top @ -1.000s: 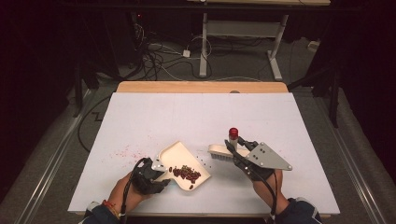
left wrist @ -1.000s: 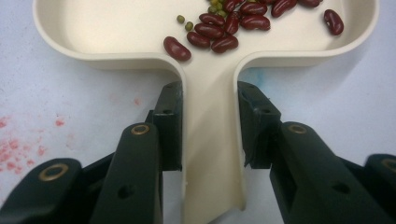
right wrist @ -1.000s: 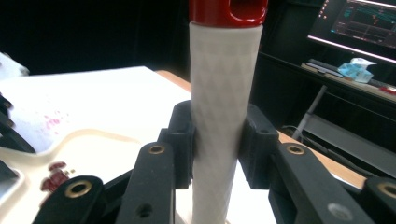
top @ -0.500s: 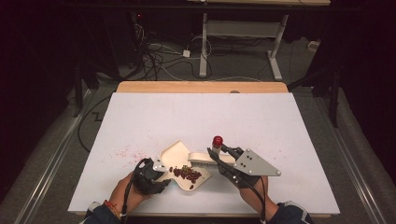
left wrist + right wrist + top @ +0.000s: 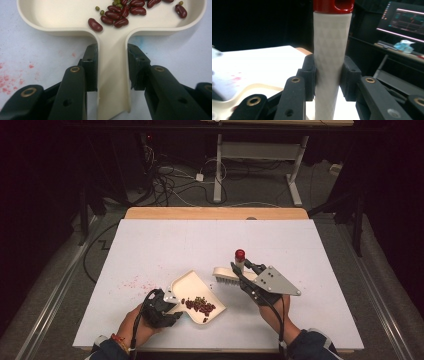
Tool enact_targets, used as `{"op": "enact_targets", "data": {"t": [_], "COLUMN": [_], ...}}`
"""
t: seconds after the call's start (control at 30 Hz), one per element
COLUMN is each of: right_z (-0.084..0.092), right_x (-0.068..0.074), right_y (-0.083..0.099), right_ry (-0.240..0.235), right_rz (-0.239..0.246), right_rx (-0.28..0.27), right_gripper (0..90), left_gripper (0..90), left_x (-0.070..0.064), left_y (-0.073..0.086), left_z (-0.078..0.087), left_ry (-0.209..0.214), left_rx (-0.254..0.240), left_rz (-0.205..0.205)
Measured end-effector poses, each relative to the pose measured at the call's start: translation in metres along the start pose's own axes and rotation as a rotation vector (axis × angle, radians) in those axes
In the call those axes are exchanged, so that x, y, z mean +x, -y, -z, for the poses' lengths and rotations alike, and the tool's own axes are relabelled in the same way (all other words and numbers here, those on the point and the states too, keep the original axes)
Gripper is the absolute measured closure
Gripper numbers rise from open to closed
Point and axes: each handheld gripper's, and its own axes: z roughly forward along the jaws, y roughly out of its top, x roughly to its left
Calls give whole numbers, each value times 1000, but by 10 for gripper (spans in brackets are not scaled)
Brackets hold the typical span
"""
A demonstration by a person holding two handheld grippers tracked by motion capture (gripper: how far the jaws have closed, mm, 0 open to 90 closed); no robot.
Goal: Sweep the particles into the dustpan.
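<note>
Dustpan and brush held over a white table

Red stains (image 5: 131, 282) mark the table (image 5: 165, 240) left of the dustpan (image 5: 192, 287), nothing lying between pan and brush; the left gripper (image 5: 112, 65) is clamped on the dustpan's handle, red beans (image 5: 122, 12) and a few green ones heaped in the tray; the right gripper (image 5: 328, 75) is closed tight on the brush (image 5: 230, 275) handle, red cap uppermost; the bristle head sits just beside the pan's far right edge.
</note>
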Motion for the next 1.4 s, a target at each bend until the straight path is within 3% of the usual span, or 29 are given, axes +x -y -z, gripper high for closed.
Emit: {"op": "enact_targets", "data": {"t": [0.1,0.2,0.27,0.37,0.53,0.73,0.83,0.93,0.97,1.1,1.2,1.4], "right_z": [-14,-25,-24,-15,3,9,6,1,-5,-15,-19,-23], "right_x": [0,7,11,23,29,23,15,15,16,21,28,47], "right_y": [3,7,5,-1,-14,-21,-18,-15,-12,-7,-5,-9], "right_ry": [18,-41,-60,-125,-194,-160,-107,-72,-69,-75,-108,-158], "right_rz": [5,-1,16,33,-55,-49,-38,-7,-16,-14,-35,-22], "right_rx": [3,31,40,49,35,1,-4,-2,3,28,41,42], "right_gripper": [699,700,700,700,699,699,699,699,699,699,699,699], "left_gripper": [629,629,629,629,629,629,629,629,629,629,629,625], "left_x": [3,6,7,9,11,11,12,14,13,11,12,12], "left_y": [0,1,2,3,3,3,3,4,5,5,3,1], "left_z": [0,0,0,0,0,-1,-1,-1,-1,-2,-3,-4], "left_ry": [-2,1,0,-6,-12,-15,-9,0,-2,-16,-31,-49], "left_rx": [-8,-9,-10,-11,-10,-14,-17,-24,-27,-35,-40,-63], "left_rz": [8,12,18,25,33,40,49,67,71,85,102,140]}}
